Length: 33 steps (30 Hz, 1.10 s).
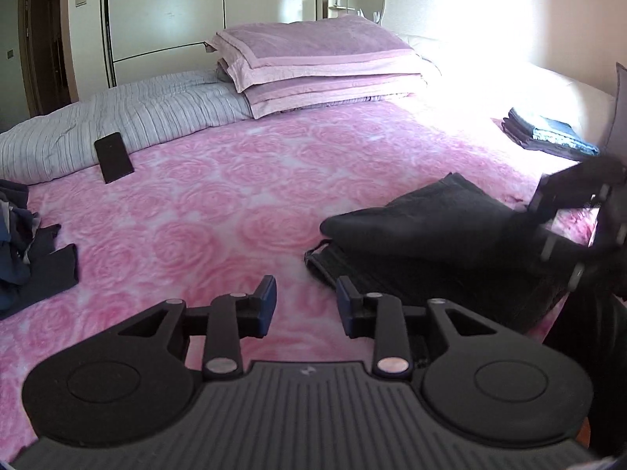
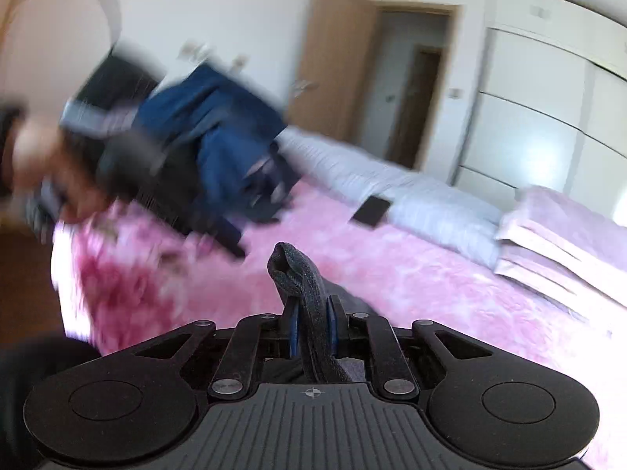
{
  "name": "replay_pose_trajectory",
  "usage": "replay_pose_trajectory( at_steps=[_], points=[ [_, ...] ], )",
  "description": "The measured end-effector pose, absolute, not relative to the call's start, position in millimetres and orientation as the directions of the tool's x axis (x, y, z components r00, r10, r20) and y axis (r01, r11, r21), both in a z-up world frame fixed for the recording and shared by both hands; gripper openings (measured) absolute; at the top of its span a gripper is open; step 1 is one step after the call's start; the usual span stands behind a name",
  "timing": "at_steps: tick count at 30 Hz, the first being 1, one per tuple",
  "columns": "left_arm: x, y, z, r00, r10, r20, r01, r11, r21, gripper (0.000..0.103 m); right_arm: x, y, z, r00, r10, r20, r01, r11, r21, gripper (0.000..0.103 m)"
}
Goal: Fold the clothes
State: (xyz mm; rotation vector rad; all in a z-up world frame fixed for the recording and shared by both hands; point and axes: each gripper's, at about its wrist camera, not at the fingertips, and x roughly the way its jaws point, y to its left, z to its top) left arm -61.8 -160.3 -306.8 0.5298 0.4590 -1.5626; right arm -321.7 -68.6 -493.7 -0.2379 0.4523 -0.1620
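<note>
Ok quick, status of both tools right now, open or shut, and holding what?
Left tool: open, empty, above the pink bedspread.
Right tool: shut on a fold of the dark grey garment.

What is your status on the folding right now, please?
Left gripper open, empty, over the bedspread. Right gripper shut on dark garment, fold in progress. Nothing in the way.

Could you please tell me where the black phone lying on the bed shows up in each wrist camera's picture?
Left wrist view: the black phone lies at upper left, on the pink bedspread beside the striped duvet.
Right wrist view: the phone sits right of centre, against the same duvet.
Shared landmark: the stacked pink pillows.
</note>
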Motion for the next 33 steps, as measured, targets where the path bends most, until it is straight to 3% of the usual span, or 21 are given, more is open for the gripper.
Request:
replay_pose_trajectory(
  at_steps=[2, 6, 9, 13, 19, 21, 23, 29, 33],
  points=[
    [-63, -158, -312, -0.029, -0.800, -0.599, 0.998, -0.061, 0.032, 0.029, -306, -51, -525, 0.856, -0.186, -0.482, 0.009, 0.938, -0.346, 0.013],
    [-75, -153, -322, -0.044, -0.777, -0.628, 0.990, -0.116, 0.074, 0.032, -303, -33, -555, 0.843, -0.213, -0.495, -0.024, 0.903, -0.429, 0.017],
    [-93, -157, -328, -0.066, -0.763, -0.642, 0.977, -0.180, 0.114, 0.033, -310, -32, -548, 0.842, -0.181, -0.508, -0.048, 0.913, -0.405, 0.033],
    [-122, -172, -336, -0.113, -0.741, -0.662, 0.954, -0.267, 0.137, 0.033, -348, -38, -531, 0.857, -0.159, -0.489, -0.024, 0.938, -0.347, 0.034],
    [-151, -182, -364, -0.092, -0.711, -0.697, 0.907, -0.348, 0.236, 0.030, -420, -90, -523, 0.794, -0.360, -0.490, 0.296, 0.933, -0.207, 0.034],
    [-150, -180, -358, -0.095, -0.708, -0.699, 0.911, -0.346, 0.226, 0.030, -437, -113, -533, 0.740, -0.383, -0.554, 0.384, 0.916, -0.120, 0.034],
    [-149, -178, -353, -0.099, -0.705, -0.702, 0.914, -0.343, 0.216, 0.030, -449, -131, -548, 0.735, -0.313, -0.601, 0.405, 0.914, 0.019, 0.034],
    [-150, -170, -342, -0.101, -0.694, -0.713, 0.918, -0.342, 0.202, 0.029, -467, -119, -524, 0.774, -0.364, -0.517, 0.445, 0.895, 0.037, 0.034],
    [-152, -171, -356, -0.081, -0.697, -0.712, 0.919, -0.329, 0.219, 0.030, -468, -125, -552, 0.751, -0.325, -0.575, 0.464, 0.879, 0.108, 0.034]
  ],
)
